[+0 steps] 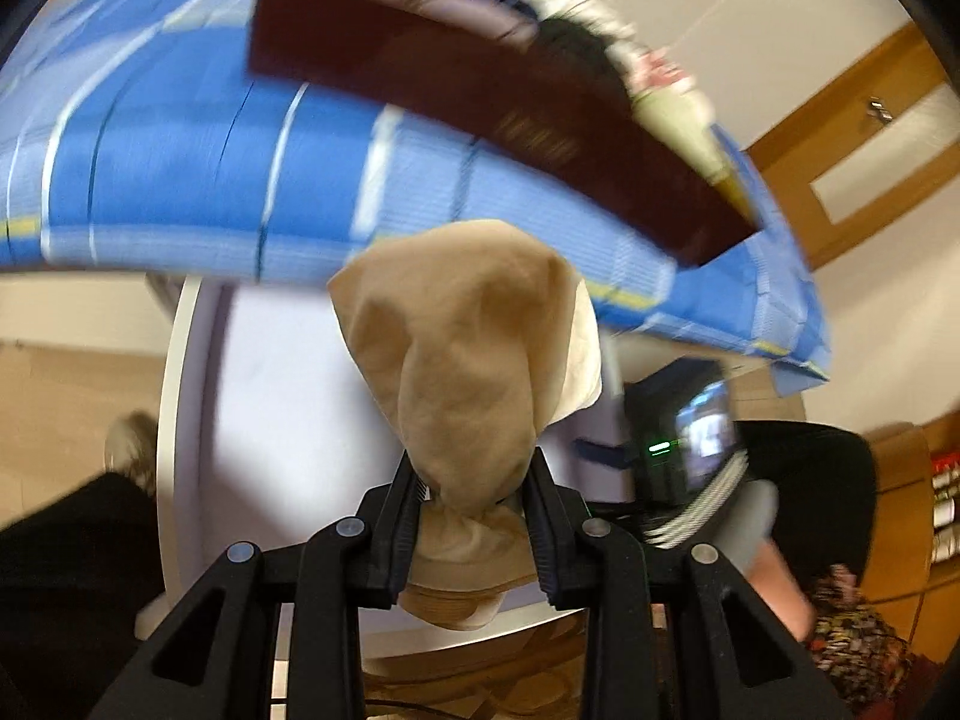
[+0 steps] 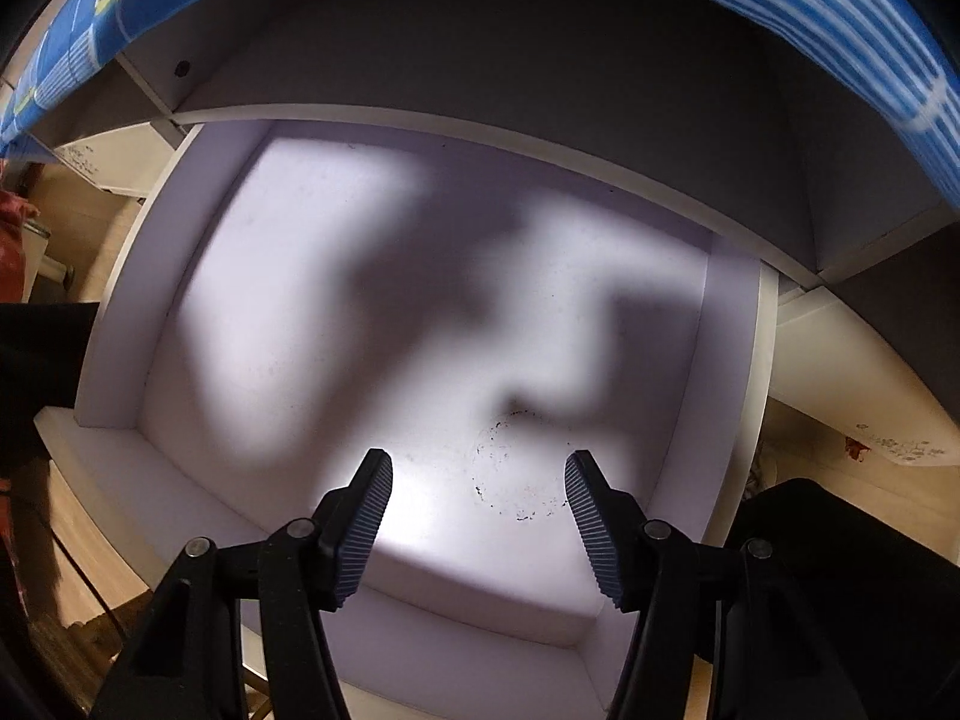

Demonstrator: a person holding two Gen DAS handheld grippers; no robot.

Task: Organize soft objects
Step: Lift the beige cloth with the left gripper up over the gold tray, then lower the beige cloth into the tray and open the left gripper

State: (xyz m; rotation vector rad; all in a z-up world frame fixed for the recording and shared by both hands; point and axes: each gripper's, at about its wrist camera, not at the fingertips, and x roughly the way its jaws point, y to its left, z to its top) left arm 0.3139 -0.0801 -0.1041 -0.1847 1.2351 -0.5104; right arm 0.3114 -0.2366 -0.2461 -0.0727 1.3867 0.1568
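Observation:
A tan cloth bundle (image 1: 462, 330) hangs bunched from my left gripper (image 1: 474, 462), which is shut on its lower end, above a white open-topped drawer (image 1: 270, 390). The view is blurred. Beyond it, a dark red box (image 1: 480, 102) holding several soft items stands on a blue checked tablecloth (image 1: 180, 180). In the right wrist view my right gripper (image 2: 478, 459) points down into the same white drawer (image 2: 738, 390), jaws open with nothing between them. The drawer floor shows only shadows and a ring of dark specks (image 2: 516, 480).
The blue tablecloth's edge (image 2: 840, 30) overhangs the drawer at the top. The black housing with a lit screen (image 1: 690, 438) of the other hand-held tool sits right of the cloth. A person's shoe (image 1: 129, 444) and dark trouser leg are on the left. A wooden door (image 1: 870, 138) is at the right.

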